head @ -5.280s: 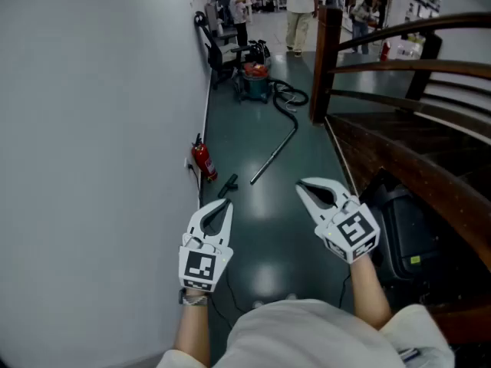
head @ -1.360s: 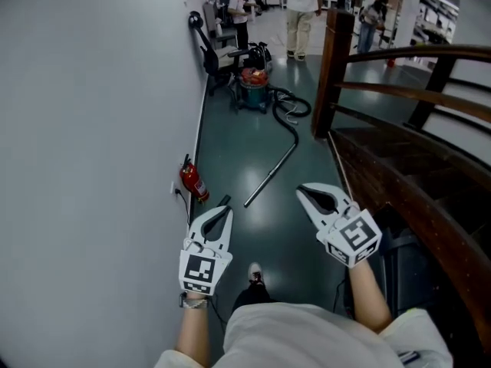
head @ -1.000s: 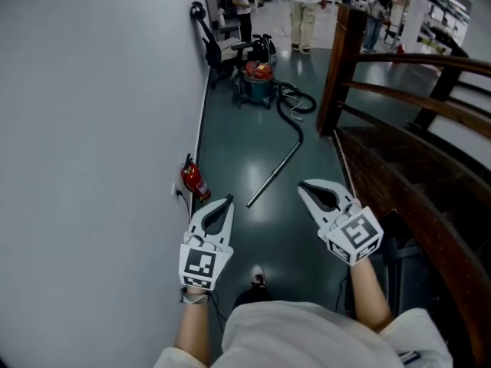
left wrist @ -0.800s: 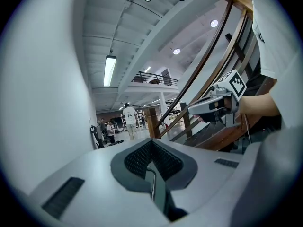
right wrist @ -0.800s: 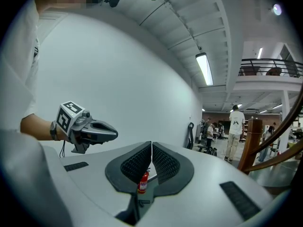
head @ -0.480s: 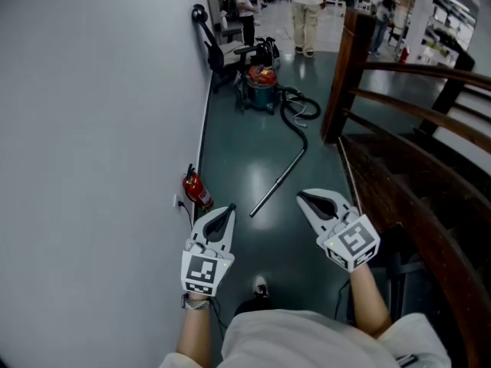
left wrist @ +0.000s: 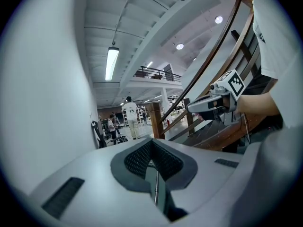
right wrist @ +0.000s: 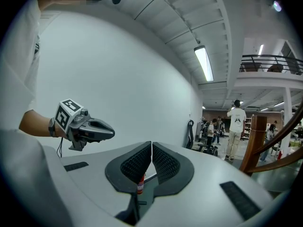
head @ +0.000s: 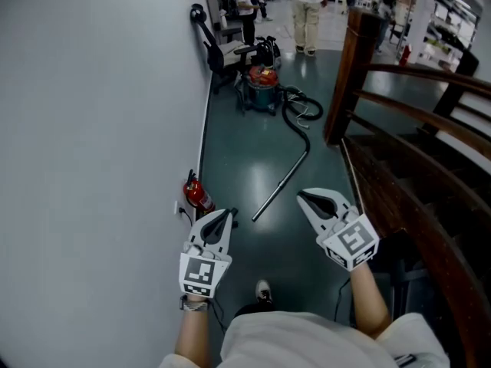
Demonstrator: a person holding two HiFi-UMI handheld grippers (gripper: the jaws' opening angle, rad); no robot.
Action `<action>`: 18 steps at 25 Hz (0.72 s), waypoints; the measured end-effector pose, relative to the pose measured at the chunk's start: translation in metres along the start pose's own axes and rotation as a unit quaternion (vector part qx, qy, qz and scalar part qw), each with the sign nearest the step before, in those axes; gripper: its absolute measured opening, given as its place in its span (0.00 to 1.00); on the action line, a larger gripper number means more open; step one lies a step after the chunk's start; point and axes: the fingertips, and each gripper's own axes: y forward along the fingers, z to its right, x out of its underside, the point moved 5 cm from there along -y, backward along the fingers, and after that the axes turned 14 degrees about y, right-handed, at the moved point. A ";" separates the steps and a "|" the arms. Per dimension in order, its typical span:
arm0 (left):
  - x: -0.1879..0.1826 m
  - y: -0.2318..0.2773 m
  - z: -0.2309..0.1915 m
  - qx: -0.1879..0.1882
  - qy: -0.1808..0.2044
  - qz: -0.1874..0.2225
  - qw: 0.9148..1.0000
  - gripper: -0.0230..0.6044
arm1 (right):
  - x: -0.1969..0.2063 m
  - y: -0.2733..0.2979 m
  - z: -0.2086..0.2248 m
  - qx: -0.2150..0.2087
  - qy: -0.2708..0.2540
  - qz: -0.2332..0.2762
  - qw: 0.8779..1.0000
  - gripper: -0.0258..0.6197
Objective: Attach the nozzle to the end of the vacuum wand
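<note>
The silver vacuum wand (head: 280, 184) lies slanted on the dark green floor, its far end joined to a black hose (head: 298, 119) that runs to the canister vacuum (head: 261, 88). A small black piece, probably the nozzle (head: 232, 212), lies by the wand's near end, partly hidden behind my left gripper (head: 223, 215). That gripper is shut and empty, held level above the floor. My right gripper (head: 304, 196) is likewise shut and empty. In the left gripper view the wand (left wrist: 155, 186) shows through the slot behind the shut jaws.
A red fire extinguisher (head: 198, 195) stands against the white wall (head: 100, 129) at the left. A wooden stair post (head: 354, 67) and railing close off the right side. Chairs (head: 219, 48) and several people (head: 307, 6) are beyond the vacuum.
The wand, extinguisher and vacuum have slid down the head view, nearer to me. Both grippers have gone forward along the corridor, still shut and side by side.
</note>
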 end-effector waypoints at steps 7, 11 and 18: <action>0.023 0.033 -0.032 -0.001 -0.001 -0.001 1.000 0.03 | 0.006 0.044 0.026 -0.001 0.004 -0.005 1.000 0.09; 0.034 0.051 -0.052 0.003 -0.002 -0.005 1.000 0.03 | 0.004 0.071 0.039 0.000 0.004 -0.003 1.000 0.09; 0.043 0.066 -0.080 0.002 0.004 -0.003 1.000 0.03 | 0.003 0.093 0.058 0.013 0.001 -0.008 1.000 0.09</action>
